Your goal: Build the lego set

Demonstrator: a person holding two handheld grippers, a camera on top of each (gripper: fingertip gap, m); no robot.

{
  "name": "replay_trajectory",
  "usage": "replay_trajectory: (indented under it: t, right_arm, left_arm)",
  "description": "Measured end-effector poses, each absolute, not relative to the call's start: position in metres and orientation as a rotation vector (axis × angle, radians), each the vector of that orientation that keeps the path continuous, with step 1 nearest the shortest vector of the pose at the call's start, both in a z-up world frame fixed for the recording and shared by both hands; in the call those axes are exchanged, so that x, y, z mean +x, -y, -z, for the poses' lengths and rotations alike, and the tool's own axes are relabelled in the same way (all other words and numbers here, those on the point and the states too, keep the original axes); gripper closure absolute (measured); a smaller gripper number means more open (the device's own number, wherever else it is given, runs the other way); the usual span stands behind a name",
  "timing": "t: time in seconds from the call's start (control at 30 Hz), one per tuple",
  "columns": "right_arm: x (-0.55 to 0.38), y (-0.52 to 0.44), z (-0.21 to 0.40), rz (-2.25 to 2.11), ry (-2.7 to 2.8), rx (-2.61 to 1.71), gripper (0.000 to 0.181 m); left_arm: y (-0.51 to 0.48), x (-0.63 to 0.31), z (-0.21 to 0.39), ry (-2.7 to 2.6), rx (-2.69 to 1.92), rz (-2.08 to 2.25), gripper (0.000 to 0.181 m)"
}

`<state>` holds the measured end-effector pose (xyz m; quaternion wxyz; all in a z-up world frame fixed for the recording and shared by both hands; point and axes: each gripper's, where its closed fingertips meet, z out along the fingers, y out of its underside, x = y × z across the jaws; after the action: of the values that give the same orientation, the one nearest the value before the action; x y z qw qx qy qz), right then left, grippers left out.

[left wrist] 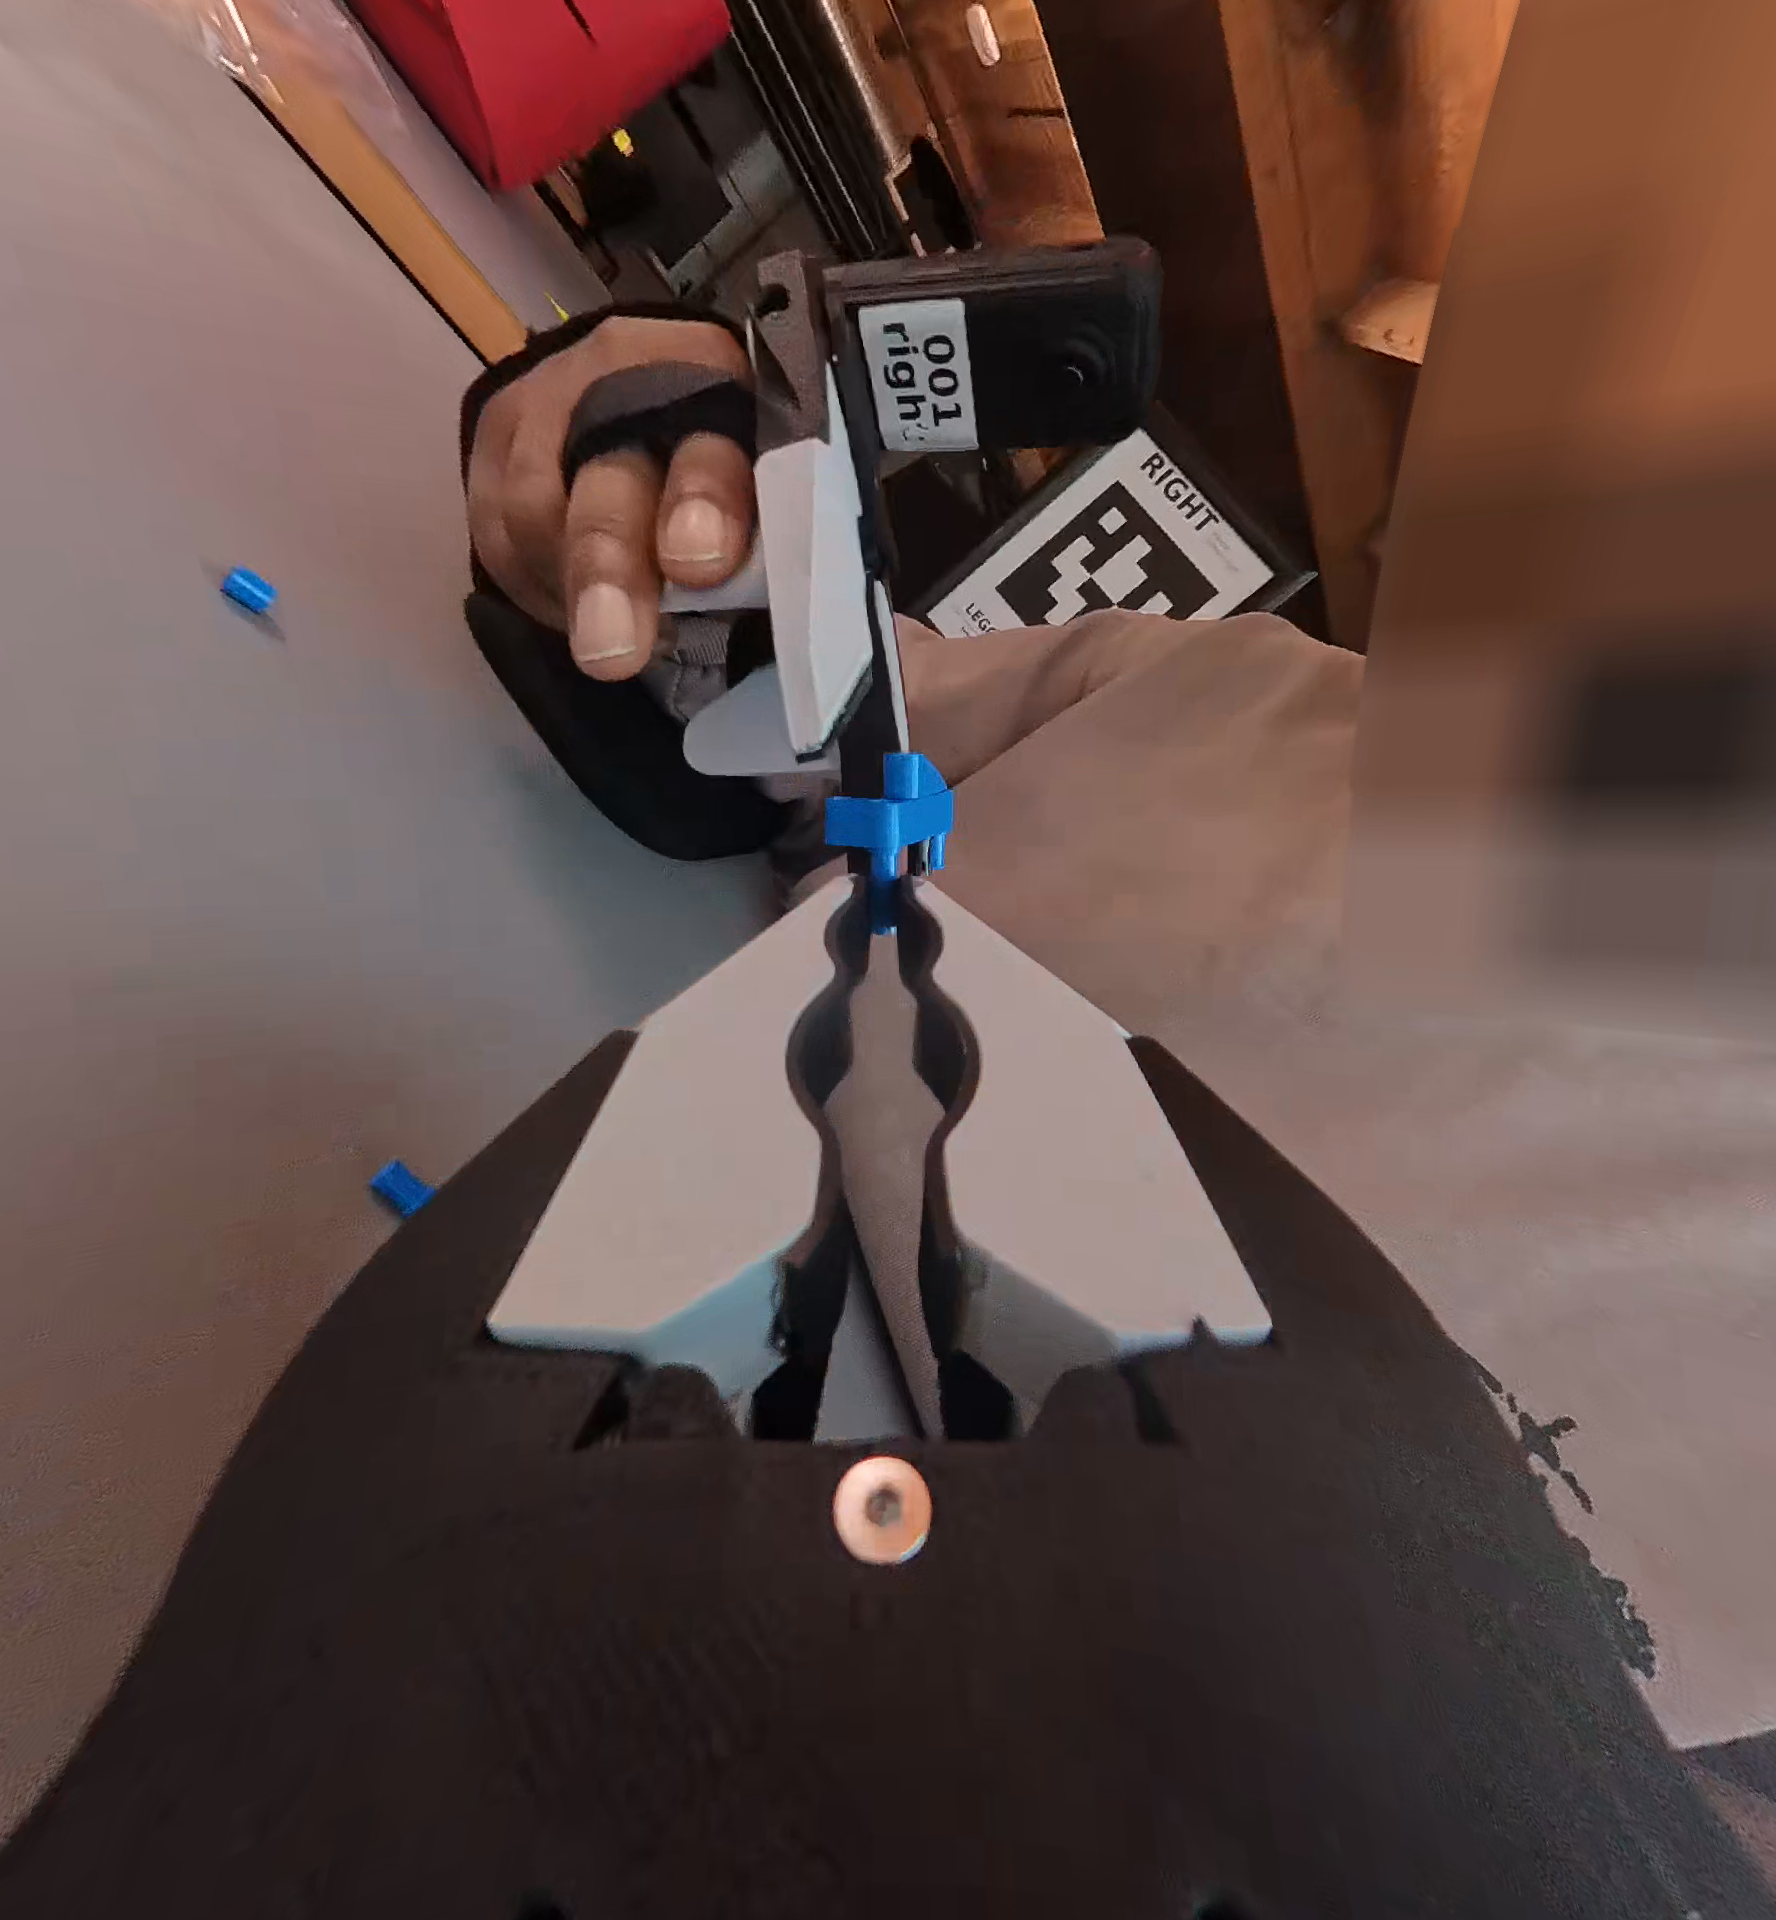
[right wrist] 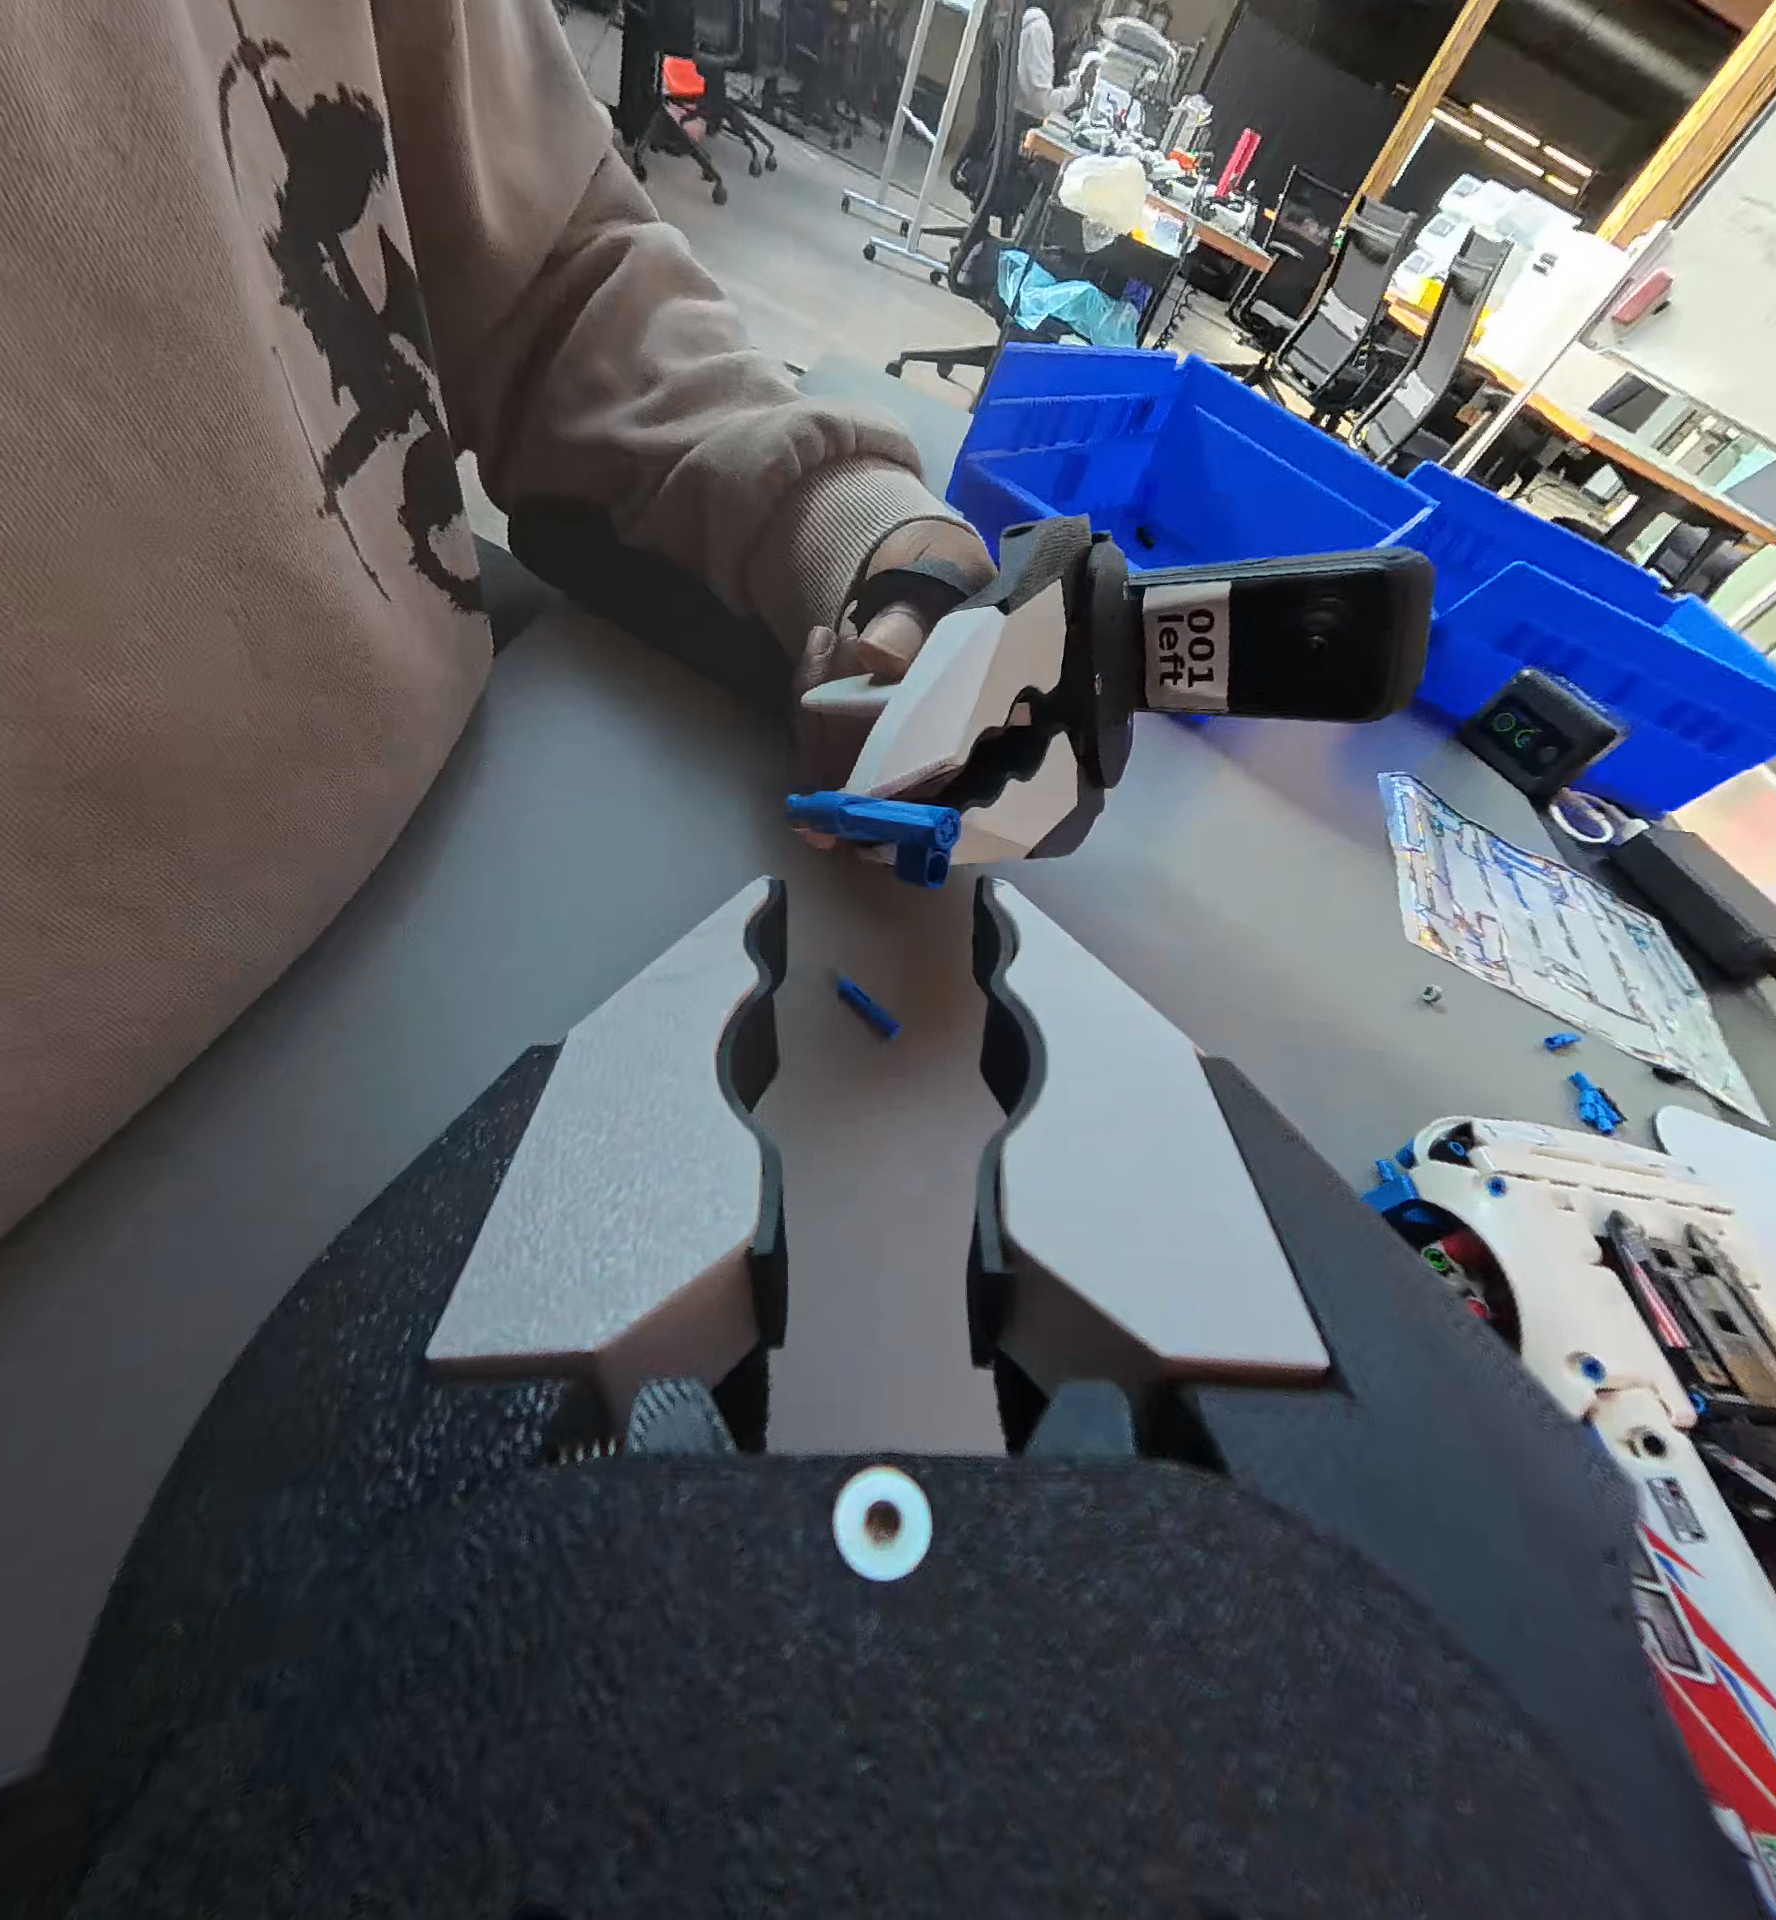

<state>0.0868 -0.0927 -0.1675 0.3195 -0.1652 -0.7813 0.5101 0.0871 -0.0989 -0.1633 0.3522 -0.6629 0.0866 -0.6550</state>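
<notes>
My left gripper point(left wrist: 886, 896) is shut on a small blue lego assembly point(left wrist: 889, 821) of pins and a connector, held above the grey table point(left wrist: 188, 831). The right wrist view shows the same gripper point(right wrist: 941, 844) with the blue assembly point(right wrist: 868, 823) sticking out sideways from its tips. My right gripper point(right wrist: 879, 896) is open and empty, its tips just short of that assembly. In the left wrist view it point(left wrist: 853, 743) is seen edge-on right behind the piece. A loose blue pin point(right wrist: 868, 1006) lies on the table between the right fingers.
A part-built white, red and black lego car point(right wrist: 1590, 1309) lies at right, with more blue pins point(right wrist: 1596, 1101) and an instruction sheet point(right wrist: 1549, 935) beyond it. Blue bins point(right wrist: 1279, 499) stand at the back. Loose blue pins point(left wrist: 248, 588) point(left wrist: 398, 1184) lie left. The person's torso is close. Left and right tips are no more than a few centimetres apart.
</notes>
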Motion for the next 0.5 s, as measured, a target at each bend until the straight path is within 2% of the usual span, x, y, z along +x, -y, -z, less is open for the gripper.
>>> replay_trajectory:
  t: [0.3, 0.4, 0.5]
  right_arm:
    - [0.095, 0.111, 0.175, -1.284, 2.099, -0.349, 0.167]
    - [0.076, 0.090, 0.175, -1.333, 2.041, -0.623, 0.169]
    - [0.055, 0.068, 0.169, -1.498, 1.892, -1.028, 0.169]
  left_arm:
    - [0.110, 0.110, 0.175, -0.305, -1.791, 1.785, 0.180]
    - [0.092, 0.092, 0.174, -0.208, -1.773, 1.625, 0.179]
    - [0.076, 0.067, 0.171, -0.252, -1.758, 1.203, 0.168]
